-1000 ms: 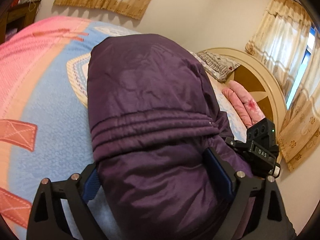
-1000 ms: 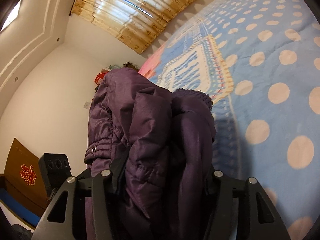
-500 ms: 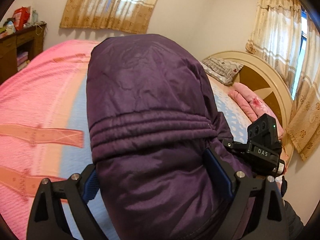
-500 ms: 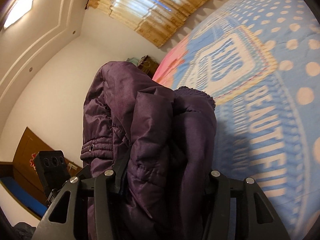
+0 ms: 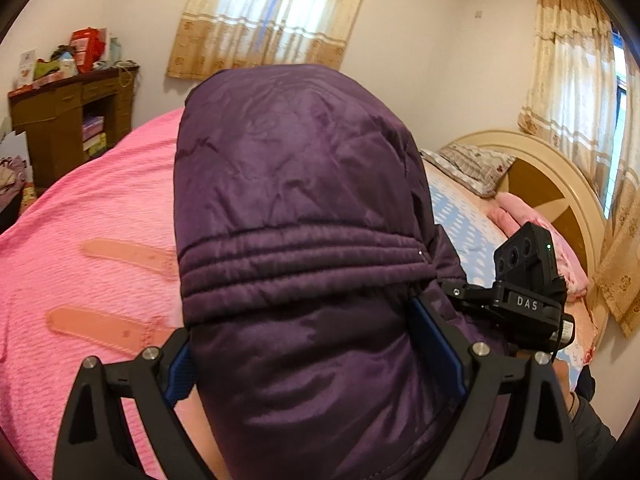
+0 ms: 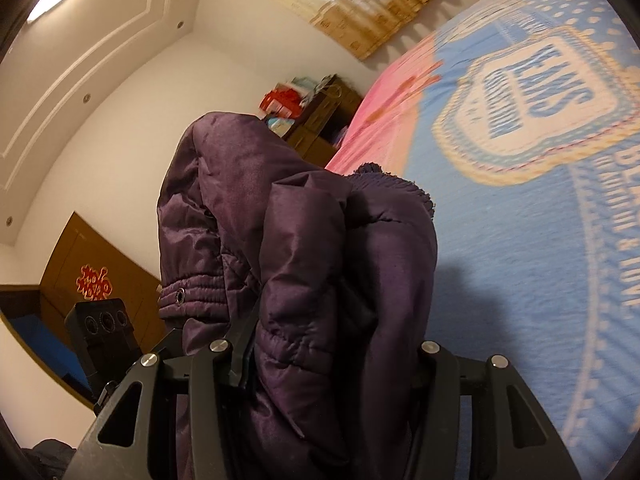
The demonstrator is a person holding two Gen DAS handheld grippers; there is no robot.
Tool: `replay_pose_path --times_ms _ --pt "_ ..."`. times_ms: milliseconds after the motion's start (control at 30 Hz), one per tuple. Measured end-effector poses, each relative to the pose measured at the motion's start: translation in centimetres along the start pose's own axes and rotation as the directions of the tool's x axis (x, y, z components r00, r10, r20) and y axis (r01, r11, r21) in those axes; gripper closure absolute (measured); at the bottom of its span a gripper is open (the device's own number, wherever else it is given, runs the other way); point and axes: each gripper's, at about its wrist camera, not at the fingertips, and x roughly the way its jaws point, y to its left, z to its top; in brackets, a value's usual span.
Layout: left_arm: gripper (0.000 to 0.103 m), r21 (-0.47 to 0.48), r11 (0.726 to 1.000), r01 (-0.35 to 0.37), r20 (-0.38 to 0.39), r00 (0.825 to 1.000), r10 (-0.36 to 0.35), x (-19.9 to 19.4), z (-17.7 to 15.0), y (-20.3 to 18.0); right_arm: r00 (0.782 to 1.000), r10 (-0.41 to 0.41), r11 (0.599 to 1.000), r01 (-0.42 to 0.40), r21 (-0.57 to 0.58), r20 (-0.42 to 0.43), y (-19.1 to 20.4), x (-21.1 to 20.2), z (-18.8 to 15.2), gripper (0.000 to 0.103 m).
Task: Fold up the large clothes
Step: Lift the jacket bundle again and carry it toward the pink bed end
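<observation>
Item: purple padded jacket [image 5: 296, 216], bundled thick, filling the centre of both wrist views and carried above the bed [image 5: 80, 240].

Left gripper [image 5: 316, 360]: fingers [image 5: 436, 344] clamped on the jacket, one blue-padded finger pressed into the fabric at each side; a stitched elastic band of the jacket runs across just above the grip. The bundle rises toward 12 o'clock from the fingers.

Right gripper [image 6: 324, 368]: fingers [image 6: 430, 364] clamped on a folded stack of the same jacket, several layers packed between them; a snap stud on a gathered band shows at 9 o'clock of the grip, a fleecy lining edge at 1 o'clock.

Cross-sightings: the right gripper's black camera block, marked DAS, appears at 3 o'clock in the left wrist view; the left gripper's block appears at 8 o'clock in the right wrist view.

Bed: pink cover with orange strap motifs at 9 o'clock in the left wrist view; blue quilt [image 6: 520, 240] with a crest print at 2 o'clock in the right wrist view, blurred.

Surroundings: cream headboard [image 5: 560, 184] and patterned pillow [image 5: 472, 164] at 3 o'clock; curtained window [image 5: 276, 12] at 12 o'clock; brown wooden cabinet [image 5: 60, 124] with clutter on top at 10 o'clock.
</observation>
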Motion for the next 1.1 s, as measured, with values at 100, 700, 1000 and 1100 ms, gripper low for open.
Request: replay_pose_path --times_ms 100,700,1000,1100 --pt "0.008 -0.018 1.0 -0.022 0.014 1.0 0.022 -0.7 -0.2 1.0 0.999 0.022 1.0 -0.022 -0.009 -0.03 1.1 2.2 -0.2 0.052" --pt "0.008 -0.145 0.971 -0.19 0.054 0.978 0.2 -5.1 -0.8 8.7 0.964 0.102 0.991 -0.119 -0.057 -0.244 7.6 17.1 0.4 0.052" --pt "0.007 -0.274 0.932 -0.235 0.01 0.969 0.247 -4.6 -1.3 15.1 0.933 0.082 0.992 -0.111 -0.064 -0.352 9.9 26.1 1.3 0.052" --pt "0.007 -0.34 0.909 -0.24 -0.015 0.968 0.25 -4.1 -1.8 17.6 0.917 0.072 0.991 -0.109 -0.073 -0.392 10.2 29.2 1.4 0.052"
